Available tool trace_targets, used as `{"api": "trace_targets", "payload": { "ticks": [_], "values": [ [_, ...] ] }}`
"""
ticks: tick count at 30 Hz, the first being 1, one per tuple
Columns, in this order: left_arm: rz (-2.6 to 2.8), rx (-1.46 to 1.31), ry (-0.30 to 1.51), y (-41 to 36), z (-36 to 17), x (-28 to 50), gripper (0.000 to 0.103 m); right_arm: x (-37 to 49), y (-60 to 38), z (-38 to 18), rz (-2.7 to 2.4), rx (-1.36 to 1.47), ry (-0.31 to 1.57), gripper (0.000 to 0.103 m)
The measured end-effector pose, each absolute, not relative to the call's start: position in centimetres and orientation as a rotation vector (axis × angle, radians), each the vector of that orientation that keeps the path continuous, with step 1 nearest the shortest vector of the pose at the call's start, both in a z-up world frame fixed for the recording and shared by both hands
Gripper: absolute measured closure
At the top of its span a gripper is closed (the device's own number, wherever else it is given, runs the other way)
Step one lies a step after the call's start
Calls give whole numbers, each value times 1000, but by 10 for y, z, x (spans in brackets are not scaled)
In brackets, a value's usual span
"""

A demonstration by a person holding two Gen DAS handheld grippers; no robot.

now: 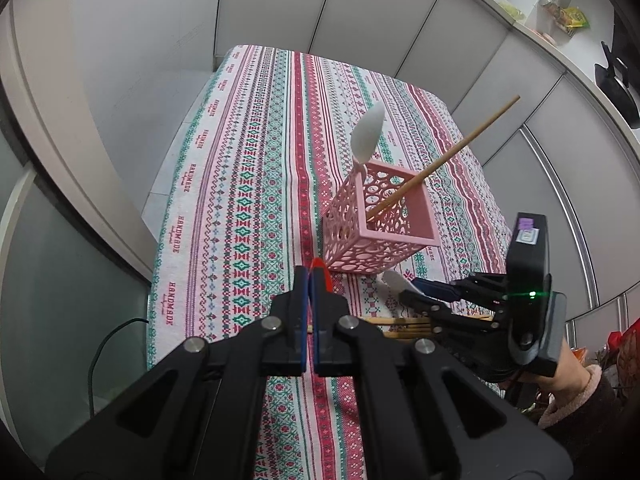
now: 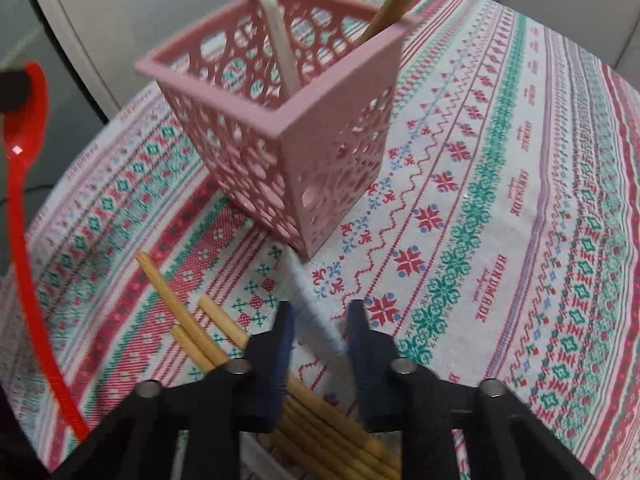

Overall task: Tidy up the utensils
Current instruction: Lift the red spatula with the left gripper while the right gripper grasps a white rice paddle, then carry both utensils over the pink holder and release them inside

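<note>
Left hand-held gripper [image 1: 312,276] clamped on red spoon [image 1: 320,266]. Right hand-held gripper [image 2: 318,320] narrow, straddling clear spoon handle [image 2: 316,308]; pad contact unclear. Light, slick plastic; grip mid-handle.

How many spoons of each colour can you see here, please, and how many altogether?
White: 2, a standing spoon in the pink basket and a lying spoon on the tablecloth.
Red: 1, the red spoon.
Total: 3.

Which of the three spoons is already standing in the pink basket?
The white spoon with its bowl up in the basket. The red spoon is in the left gripper; the third lies on the cloth by the right gripper.
</note>
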State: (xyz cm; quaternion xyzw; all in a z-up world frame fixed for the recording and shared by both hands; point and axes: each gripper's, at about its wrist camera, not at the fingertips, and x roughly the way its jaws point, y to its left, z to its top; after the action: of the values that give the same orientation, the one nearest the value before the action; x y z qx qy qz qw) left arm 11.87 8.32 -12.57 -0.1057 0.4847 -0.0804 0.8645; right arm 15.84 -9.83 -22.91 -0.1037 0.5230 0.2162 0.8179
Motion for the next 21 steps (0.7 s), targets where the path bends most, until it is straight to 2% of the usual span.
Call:
{"api": "trace_targets", "payload": {
  "ticks": [3,4,5,6,13,21],
  "values": [
    [-171,-219,1010,82,-125,118,101,154,-100,-223,468,-197,1116,87],
    [-173,-219,1005,81,-123,117,101,152,-101,-219,470,-190,1109,90],
    [-173,-220,1001,81,-122,117,101,150,-103,-214,475,-177,1105,99],
    [-175,-222,995,81,-121,117,101,146,-104,-209,480,-163,1102,99],
    [-177,-221,897,80,-97,112,101,125,-110,-166,500,-99,994,100],
    [-193,-232,693,79,-47,101,101,101,-122,-107,484,-33,787,100]
  ]
}}
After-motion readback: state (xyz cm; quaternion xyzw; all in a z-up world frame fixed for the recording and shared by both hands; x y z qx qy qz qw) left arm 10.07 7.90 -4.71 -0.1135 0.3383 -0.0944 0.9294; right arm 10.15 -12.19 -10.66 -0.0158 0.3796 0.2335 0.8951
